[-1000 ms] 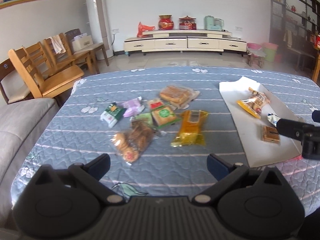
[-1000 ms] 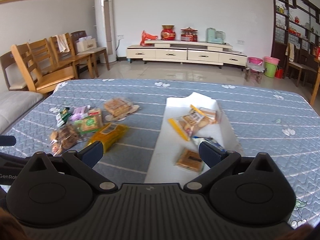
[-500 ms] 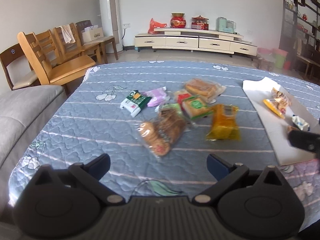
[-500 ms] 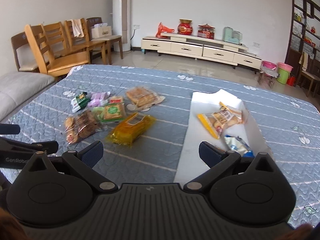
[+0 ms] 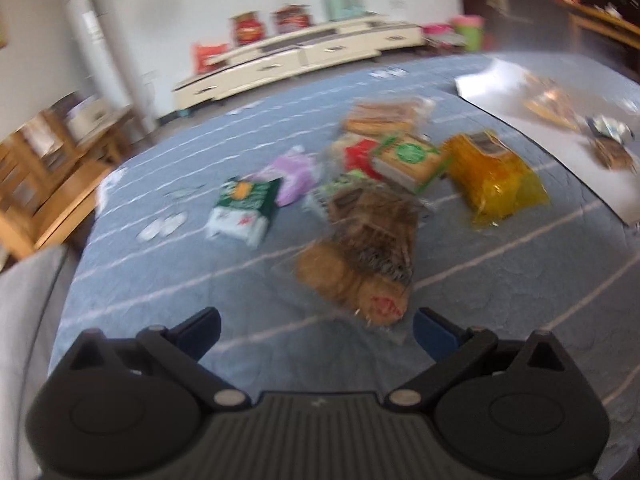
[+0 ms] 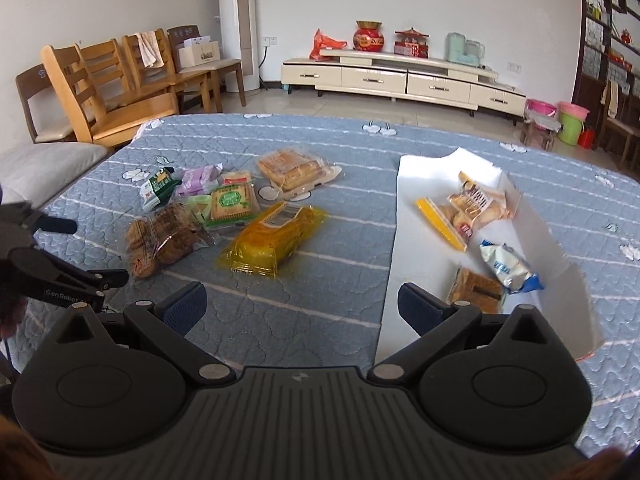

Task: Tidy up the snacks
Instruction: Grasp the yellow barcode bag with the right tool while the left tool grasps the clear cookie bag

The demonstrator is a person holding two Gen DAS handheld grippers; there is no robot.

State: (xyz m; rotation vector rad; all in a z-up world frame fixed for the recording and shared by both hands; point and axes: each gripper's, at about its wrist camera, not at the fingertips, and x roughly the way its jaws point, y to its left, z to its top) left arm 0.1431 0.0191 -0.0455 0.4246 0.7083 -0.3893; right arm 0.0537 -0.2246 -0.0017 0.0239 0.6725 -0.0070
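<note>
snack pile [image 6: 224, 216] left, tray [image 6: 416, 280] right

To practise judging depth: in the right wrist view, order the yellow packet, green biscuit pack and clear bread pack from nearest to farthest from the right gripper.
1. yellow packet, just ahead, centre-left.
2. green biscuit pack, farther left.
3. clear bread pack, at the back.

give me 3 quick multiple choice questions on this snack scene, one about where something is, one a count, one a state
1. Where does the yellow packet lie?
A. in the white box
B. on the blue quilted cover, left of the box
C. on a chair

2. How many snacks are in the white box?
A. three
B. one
C. six

3. How is the right gripper?
A. shut on a packet
B. open, holding nothing
C. shut, empty

Answers: 1 B, it rests on the cover beside the box; 2 A, three packets lie inside; 3 B, its fingers stand wide apart with only cover between.
</note>
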